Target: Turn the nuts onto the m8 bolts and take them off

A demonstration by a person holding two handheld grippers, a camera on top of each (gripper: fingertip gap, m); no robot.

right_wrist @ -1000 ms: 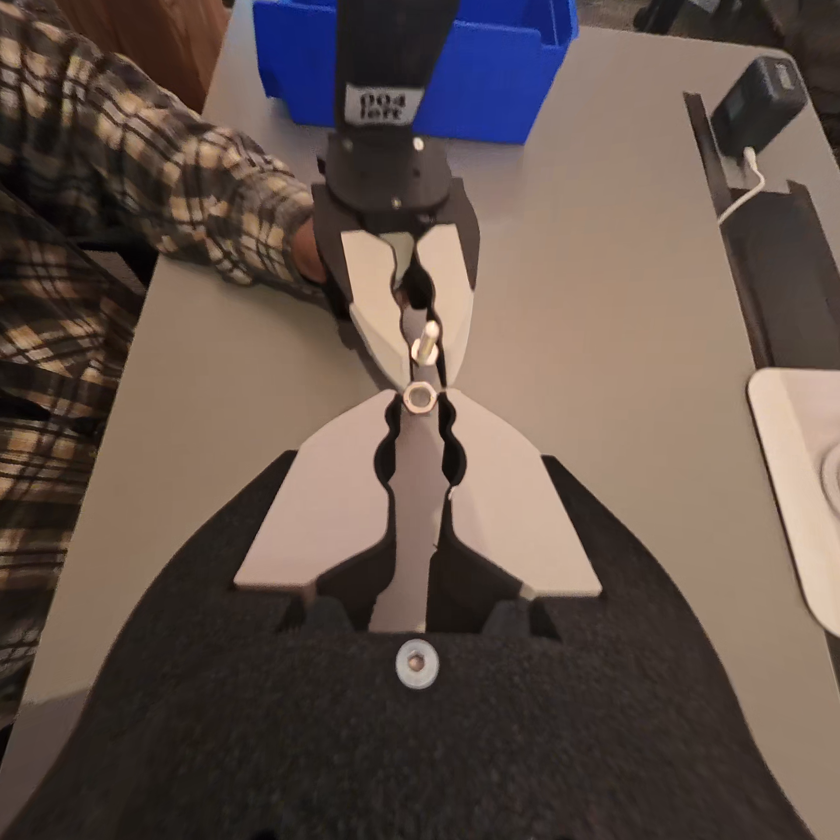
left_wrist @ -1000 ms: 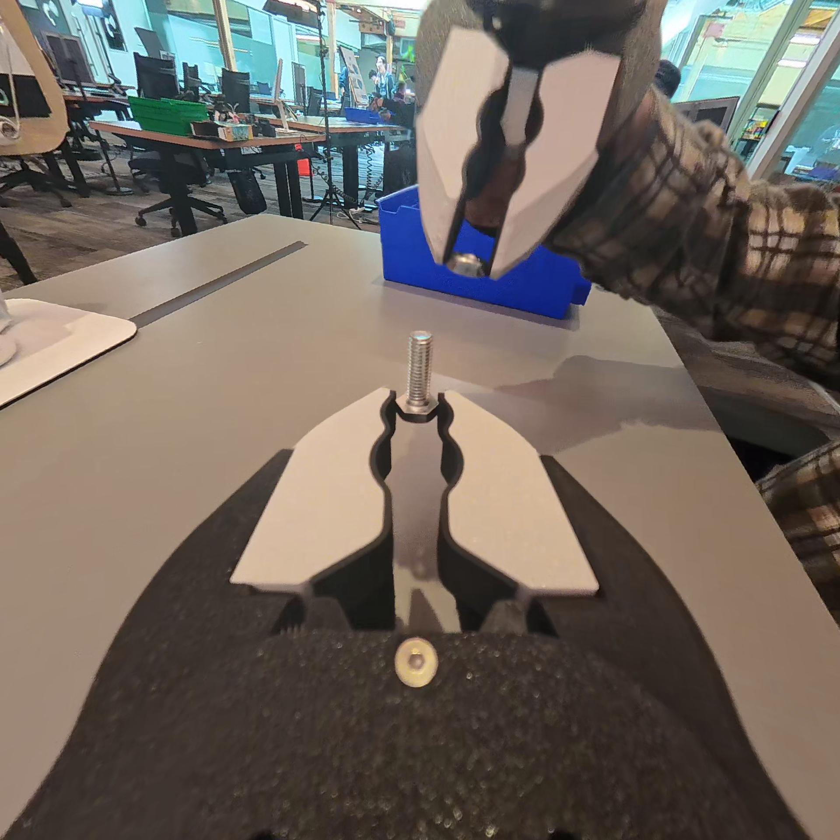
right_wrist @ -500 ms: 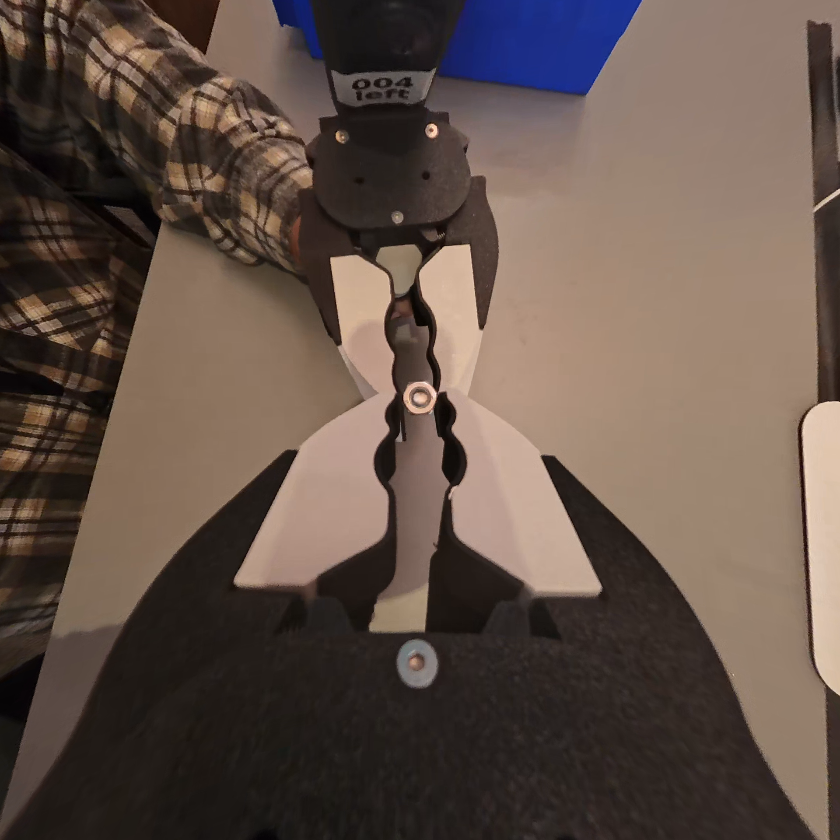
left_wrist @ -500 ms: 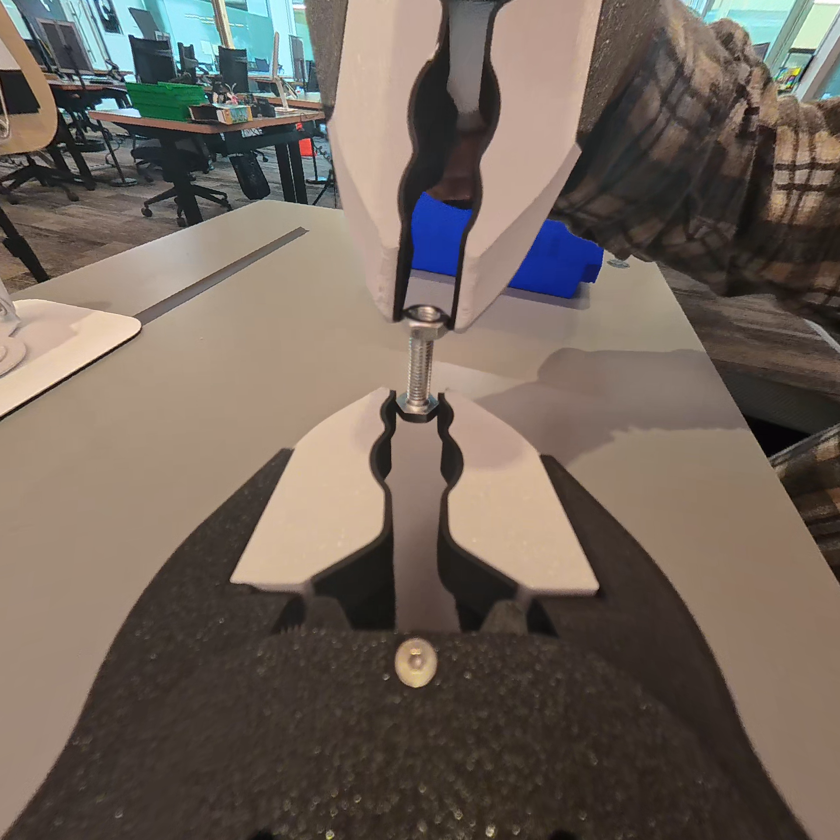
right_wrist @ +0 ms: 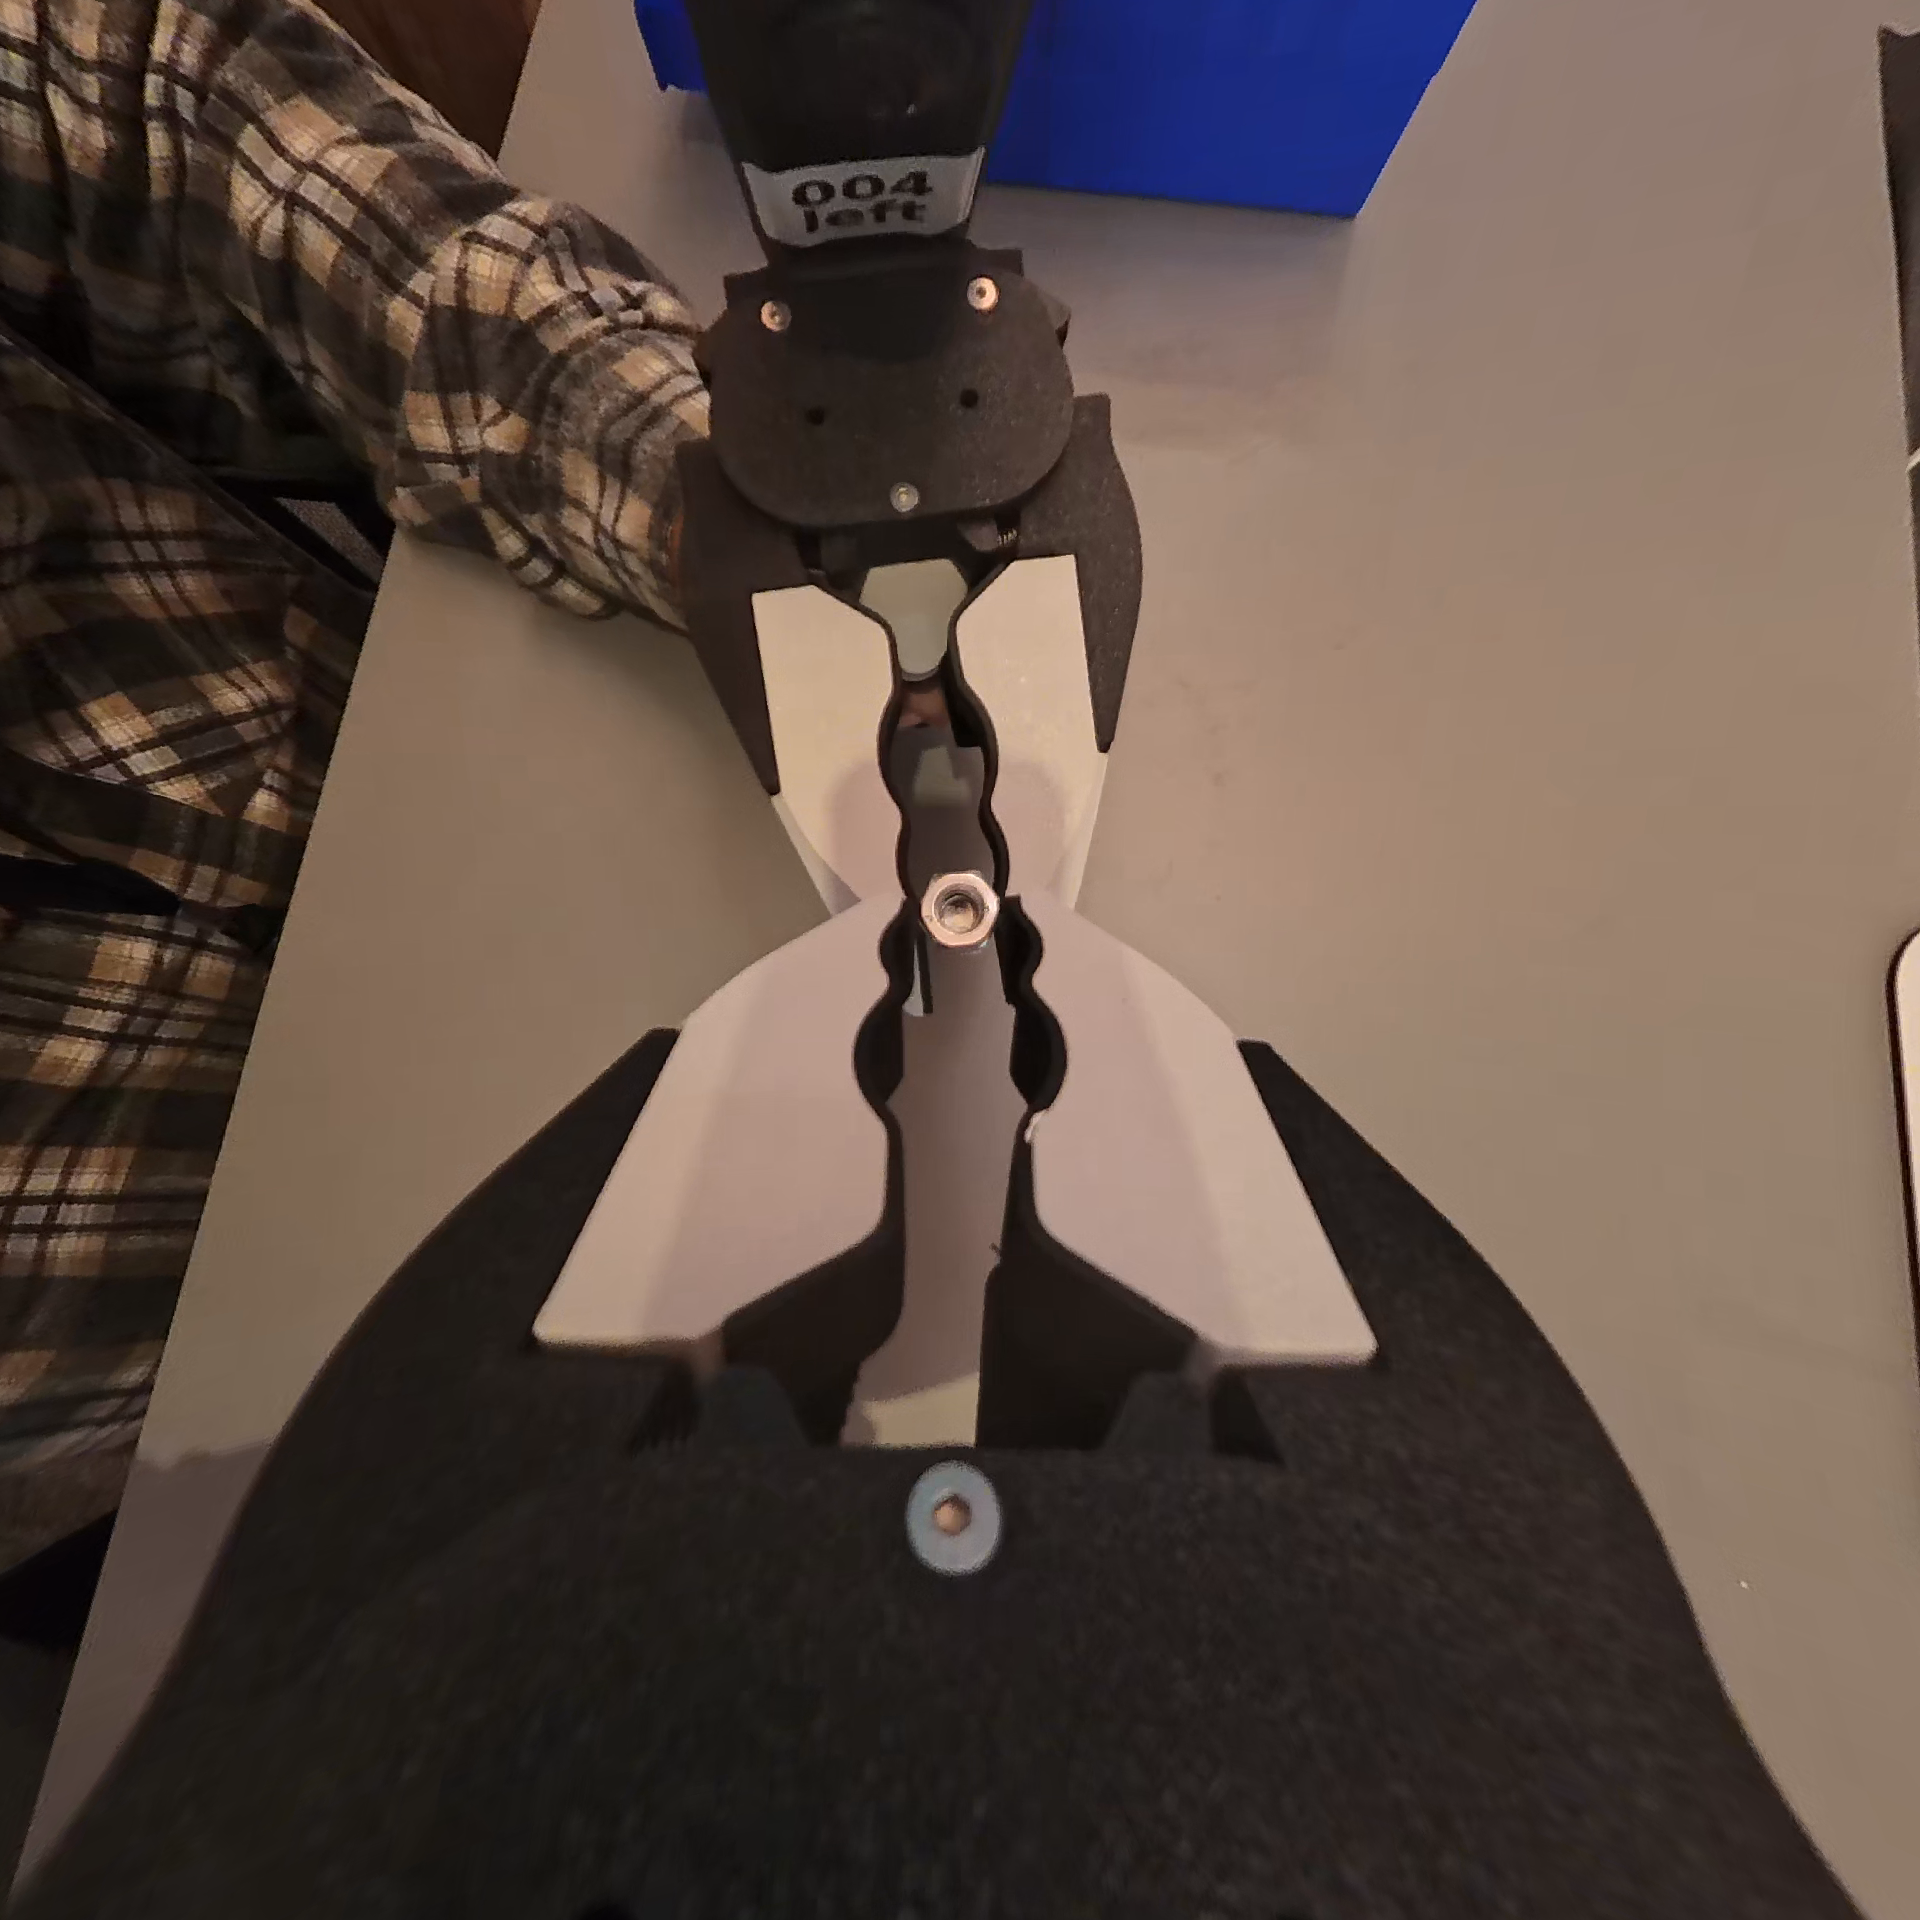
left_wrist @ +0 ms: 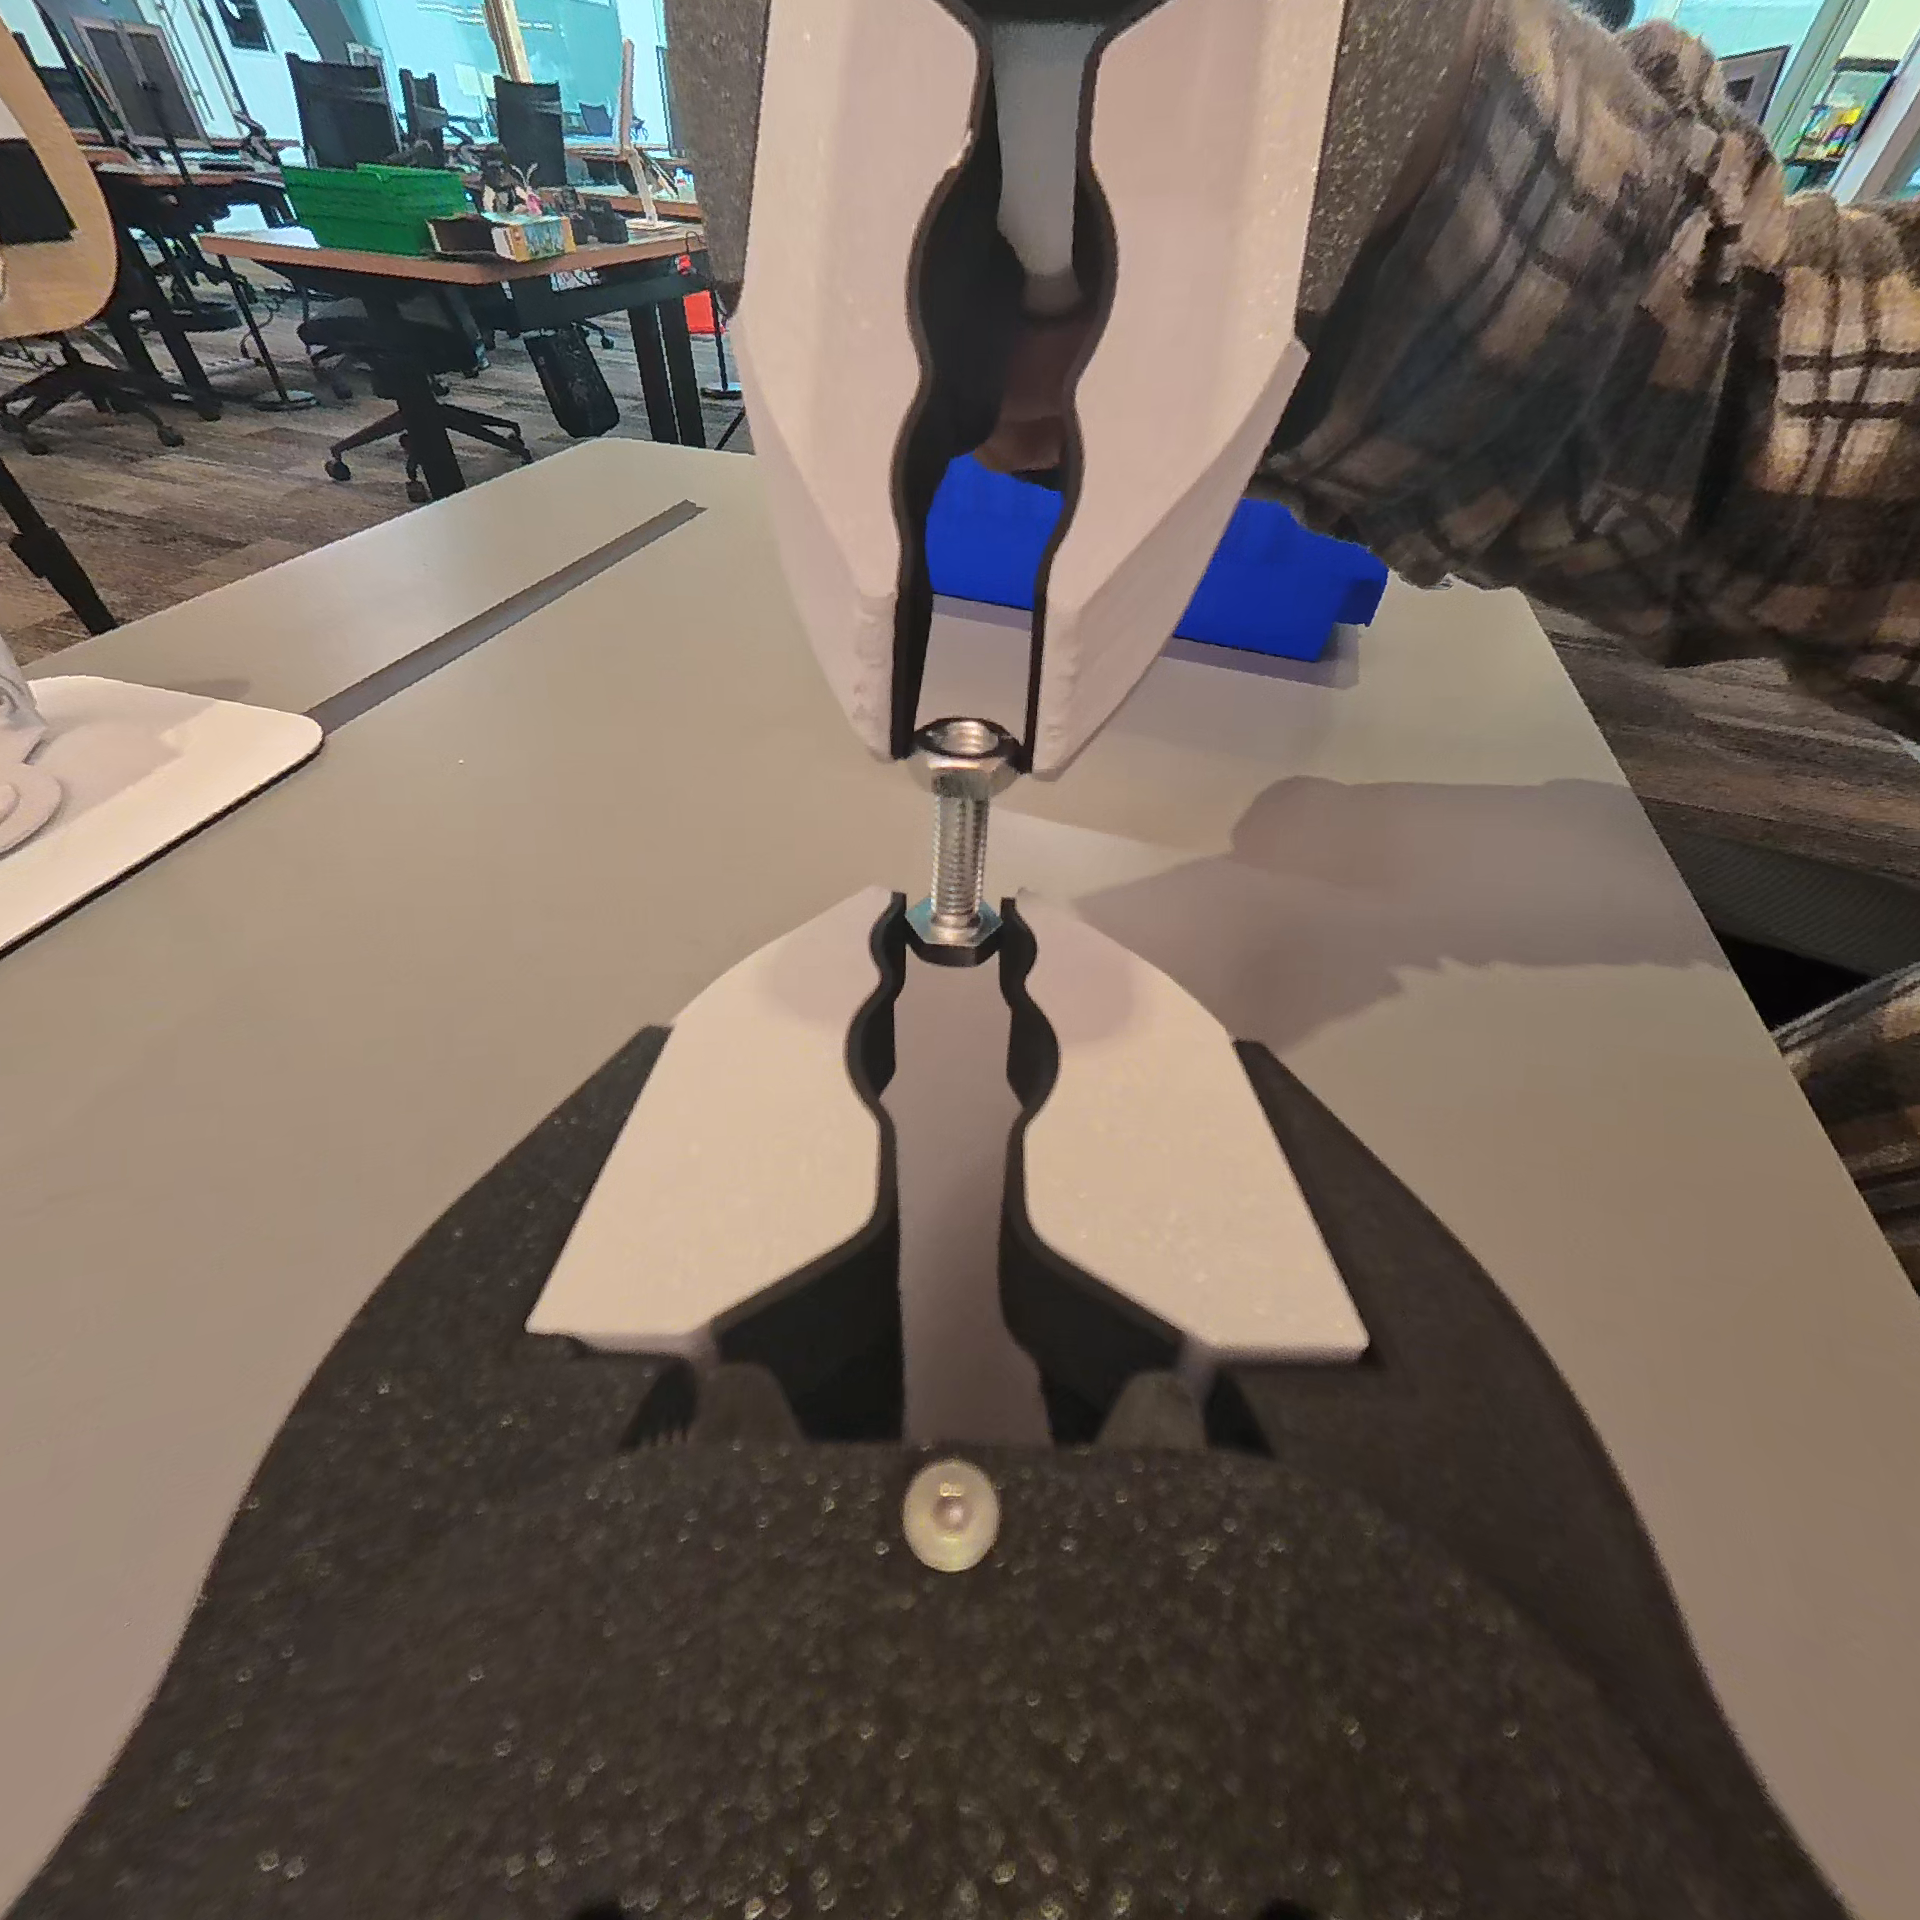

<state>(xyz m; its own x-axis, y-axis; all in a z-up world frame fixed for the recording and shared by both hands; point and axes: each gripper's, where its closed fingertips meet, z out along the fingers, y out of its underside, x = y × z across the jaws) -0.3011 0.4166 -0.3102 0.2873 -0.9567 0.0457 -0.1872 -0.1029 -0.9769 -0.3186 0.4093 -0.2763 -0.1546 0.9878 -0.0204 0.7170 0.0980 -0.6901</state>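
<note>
My left gripper (left_wrist: pixel 954 923) is shut on the hex head of a silver bolt (left_wrist: pixel 958 847) and holds it upright above the grey table (left_wrist: pixel 416 987). My right gripper (left_wrist: pixel 964 750) comes down from above, shut on a silver nut (left_wrist: pixel 964 756). The nut sits on the tip of the bolt's thread. In the right wrist view I look down through the nut (right_wrist: pixel 958 912) between my right gripper's fingertips (right_wrist: pixel 961 927); the bolt's shaft is hidden beneath it. The left gripper (right_wrist: pixel 951 883) points toward me from the far side.
A blue bin (left_wrist: pixel 1268 592) stands on the table behind the grippers; it also shows in the right wrist view (right_wrist: pixel 1195 104). A white pad (left_wrist: pixel 135 758) lies at the left, beside a dark slot (left_wrist: pixel 499 634) in the table. Plaid sleeves (left_wrist: pixel 1610 364) reach in from the right. Left and right tips are no more than a few centimetres apart.
My right gripper has come down with the nut from above the blue bin and set it on the bolt's tip. My left gripper has kept the bolt still.
</note>
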